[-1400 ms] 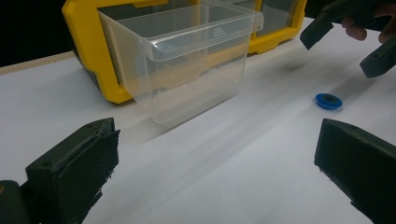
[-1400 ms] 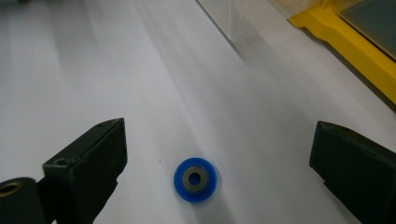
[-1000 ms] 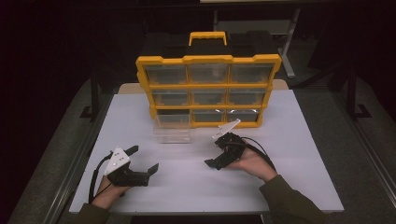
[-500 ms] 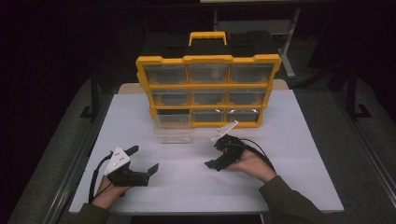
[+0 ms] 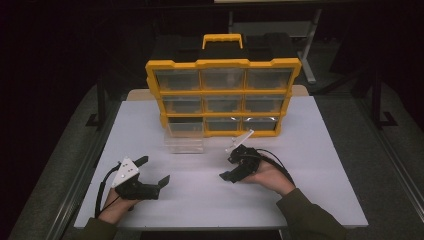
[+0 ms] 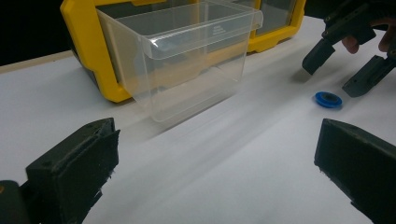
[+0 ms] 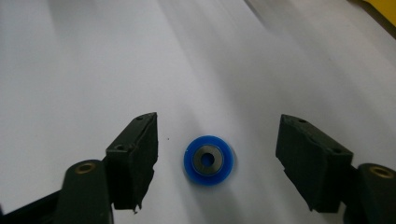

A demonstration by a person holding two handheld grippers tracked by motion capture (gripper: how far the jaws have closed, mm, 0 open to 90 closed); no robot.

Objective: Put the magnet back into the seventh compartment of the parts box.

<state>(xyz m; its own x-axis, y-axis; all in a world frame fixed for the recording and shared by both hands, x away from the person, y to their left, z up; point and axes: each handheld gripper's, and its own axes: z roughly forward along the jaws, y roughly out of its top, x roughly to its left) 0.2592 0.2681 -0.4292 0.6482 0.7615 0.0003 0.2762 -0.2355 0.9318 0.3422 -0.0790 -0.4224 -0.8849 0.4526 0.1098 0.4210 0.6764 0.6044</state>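
Looks like a lab/workshop bench: a plain white table [image 5: 320, 200] on a dark frame under dim light, w/ a yellow parts organizer [image 5: 222, 97] of clear small drawers standing at the far side (one clear drawer [image 6: 187, 60] pulled out, just past the left gripper's fingers [image 6: 74, 163]).

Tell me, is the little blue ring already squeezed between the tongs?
No, the blue ring lies flat on the white table, with gaps between it and both pads of the right tongs.

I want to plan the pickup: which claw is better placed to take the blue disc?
Right: the right claw already straddles the blue disc, jaws just closing but not touching. The left claw rests farther away.
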